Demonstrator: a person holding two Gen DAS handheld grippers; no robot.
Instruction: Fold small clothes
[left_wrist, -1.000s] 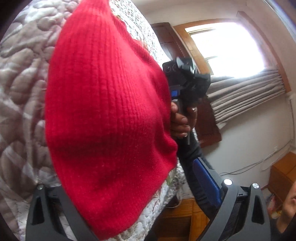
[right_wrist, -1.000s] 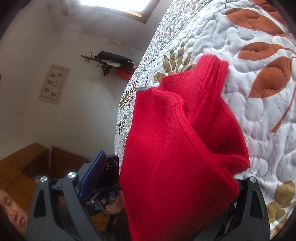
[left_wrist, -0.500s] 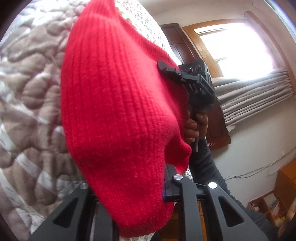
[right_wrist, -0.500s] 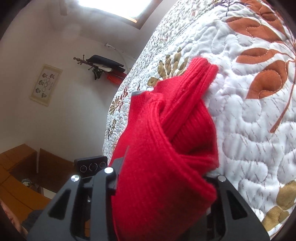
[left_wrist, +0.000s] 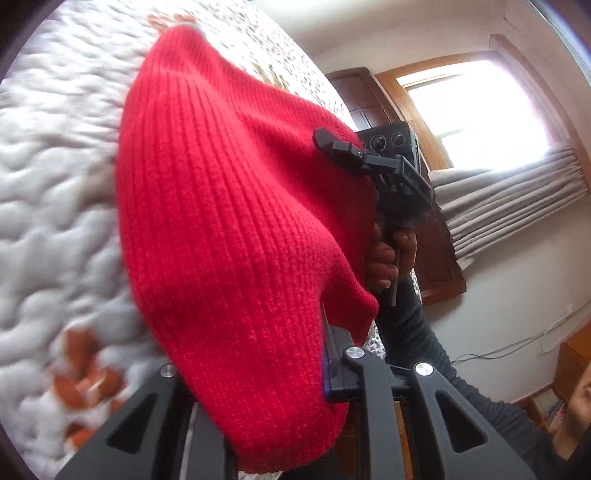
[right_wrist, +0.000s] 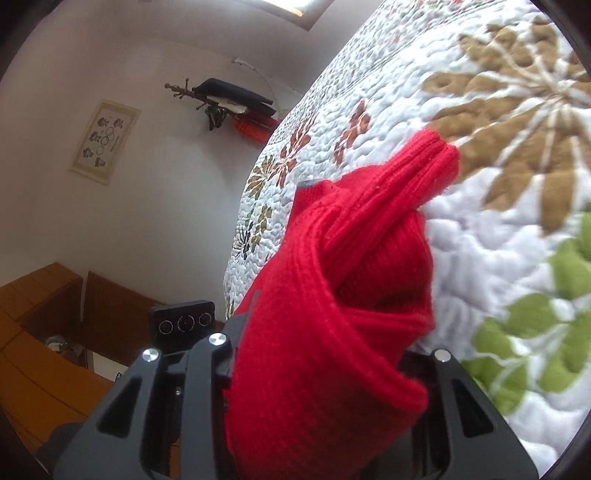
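Observation:
A red ribbed knit garment (left_wrist: 229, 221) hangs bunched over the quilted bed. My left gripper (left_wrist: 266, 369) is shut on its near edge, and the fingertips are buried under the cloth. In the left wrist view a hand holds my right gripper (left_wrist: 351, 151), which pinches the garment's far edge. The right wrist view shows the same red garment (right_wrist: 332, 295) twisted and folded on itself, with my right gripper (right_wrist: 328, 354) shut on it. A ribbed cuff (right_wrist: 428, 162) sticks out toward the quilt. The left gripper's body (right_wrist: 183, 321) sits just left of the cloth.
A white floral quilt (right_wrist: 480, 110) covers the bed (left_wrist: 48, 184). A window with grey curtains (left_wrist: 509, 199) and a dark wooden door (left_wrist: 439, 258) lie beyond. A wall rack with clothes (right_wrist: 229, 99), a framed print (right_wrist: 103, 140) and wooden furniture (right_wrist: 40, 354) stand at the left.
Both grippers went from wide open to shut on the red garment. The garment has bunched up and shifted across the quilt, and the two grippers have come closer together.

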